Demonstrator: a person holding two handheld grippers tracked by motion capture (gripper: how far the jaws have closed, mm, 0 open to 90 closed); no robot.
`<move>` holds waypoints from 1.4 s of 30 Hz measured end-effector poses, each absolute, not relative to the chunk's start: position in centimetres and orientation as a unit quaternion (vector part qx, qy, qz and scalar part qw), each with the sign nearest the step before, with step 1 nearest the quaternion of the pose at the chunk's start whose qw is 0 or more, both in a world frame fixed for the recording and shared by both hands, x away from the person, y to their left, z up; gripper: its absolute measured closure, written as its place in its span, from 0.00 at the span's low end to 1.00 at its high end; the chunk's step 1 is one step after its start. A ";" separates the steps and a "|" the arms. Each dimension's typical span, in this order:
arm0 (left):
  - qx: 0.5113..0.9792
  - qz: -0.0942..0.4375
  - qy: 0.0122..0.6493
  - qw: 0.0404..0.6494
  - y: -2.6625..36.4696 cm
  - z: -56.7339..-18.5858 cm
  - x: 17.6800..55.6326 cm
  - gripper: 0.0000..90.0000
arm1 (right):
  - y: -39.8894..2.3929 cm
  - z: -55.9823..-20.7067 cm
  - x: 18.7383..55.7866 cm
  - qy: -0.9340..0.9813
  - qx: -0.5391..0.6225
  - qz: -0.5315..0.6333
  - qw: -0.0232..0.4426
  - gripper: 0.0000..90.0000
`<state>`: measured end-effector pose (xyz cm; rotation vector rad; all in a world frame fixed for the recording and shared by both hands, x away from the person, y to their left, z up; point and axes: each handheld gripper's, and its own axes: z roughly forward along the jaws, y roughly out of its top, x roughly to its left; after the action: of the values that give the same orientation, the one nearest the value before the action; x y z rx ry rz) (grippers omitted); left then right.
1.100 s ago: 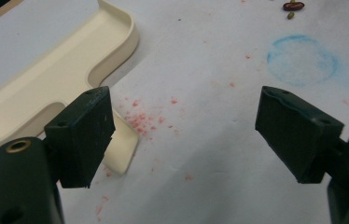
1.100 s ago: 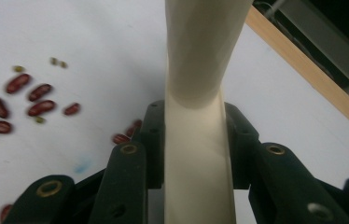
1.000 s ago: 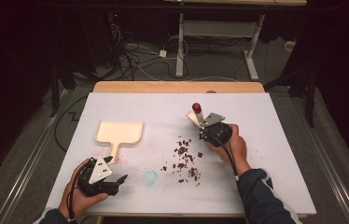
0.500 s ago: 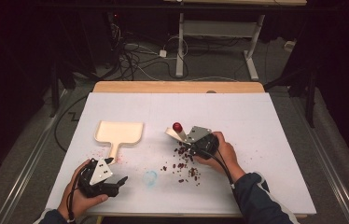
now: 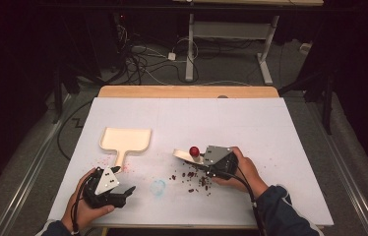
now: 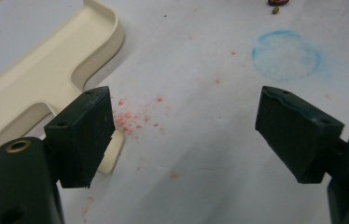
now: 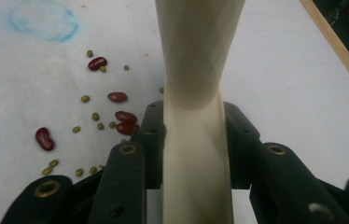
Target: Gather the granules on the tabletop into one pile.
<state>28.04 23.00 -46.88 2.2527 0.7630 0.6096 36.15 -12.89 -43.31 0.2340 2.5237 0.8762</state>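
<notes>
My right gripper [image 5: 203,162] is shut on the handle of a cream scraper-like tool [image 5: 182,154] with a red knob [image 5: 194,151]. Its blade points left, at the far edge of a scatter of red and green beans [image 5: 192,179]. In the right gripper view the cream tool [image 7: 196,70] runs up between the jaws of the right gripper [image 7: 196,135], with the beans [image 7: 116,97] to its left. A cream dustpan [image 5: 125,139] lies at the left. My left gripper [image 5: 124,180] rests open near the front edge, just short of the dustpan's handle [image 6: 109,154].
A white sheet [image 5: 270,128] covers the table, with a wooden strip [image 5: 187,91] along the far edge. A blue chalk circle [image 5: 158,187] sits between the grippers and shows again as the blue circle [image 6: 285,56]. Red specks [image 6: 128,119] dot the sheet by the dustpan [image 6: 32,84].
My right gripper has carried the tool leftwards and nearer to the person, from the far right of the beans to their far edge. The left gripper has stayed put.
</notes>
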 end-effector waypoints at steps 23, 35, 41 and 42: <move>0.865 0.235 0.293 0.333 23.1 -46.8 28.1 0.21 | -15.1 -38.6 34.1 0.887 0.097 0.399 0.212 0.75; 0.864 0.241 0.290 0.332 23.2 -46.7 28.1 0.21 | -13.3 -39.9 29.9 0.912 0.053 0.402 0.056 0.75; 0.865 0.235 0.294 0.332 23.1 -46.8 28.1 0.21 | -12.7 -41.9 30.3 0.921 0.056 0.385 0.028 0.75; 0.865 0.234 0.293 0.332 23.1 -46.8 28.1 0.21 | -12.8 -42.0 30.5 0.919 0.065 0.389 0.021 0.75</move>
<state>28.14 23.08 -46.80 2.2605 0.7668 0.6126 30.54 -12.81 -41.97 0.2017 2.8480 1.2061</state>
